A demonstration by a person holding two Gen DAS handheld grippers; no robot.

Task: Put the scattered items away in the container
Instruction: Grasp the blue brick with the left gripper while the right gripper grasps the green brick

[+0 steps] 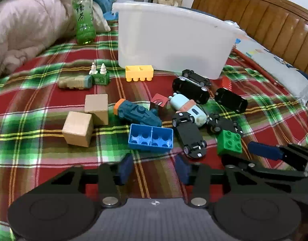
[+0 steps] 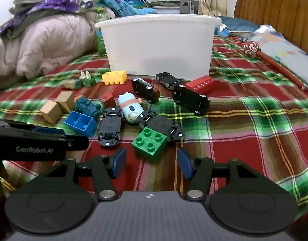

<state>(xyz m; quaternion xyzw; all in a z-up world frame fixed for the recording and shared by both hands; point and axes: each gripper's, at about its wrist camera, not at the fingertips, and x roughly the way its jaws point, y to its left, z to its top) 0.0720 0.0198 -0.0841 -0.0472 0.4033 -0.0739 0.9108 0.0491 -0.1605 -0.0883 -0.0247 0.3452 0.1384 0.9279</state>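
Observation:
The white plastic tub [image 1: 174,40] [image 2: 158,46] stands at the back of the plaid bedspread. Toys lie scattered in front of it. Among them are a blue brick [image 1: 151,138], a green brick [image 2: 150,142], a yellow brick [image 1: 139,73], a red brick [image 2: 200,84], two wooden cubes [image 1: 77,128], a teal toy vehicle [image 1: 138,112], a pale blue figure [image 1: 190,108] and several black toy cars [image 2: 191,99]. My left gripper [image 1: 154,168] is open just short of the blue brick, holding nothing. My right gripper [image 2: 151,162] is open, its pads either side of the green brick's near corner without pressing on it.
A green tea bottle [image 1: 83,18] stands left of the tub against a pink quilt [image 1: 23,30]. The wooden headboard [image 1: 264,14] and a pillow [image 1: 274,64] bound the right side. A red stick [image 2: 278,68] lies beside the pillow. The two grippers are side by side.

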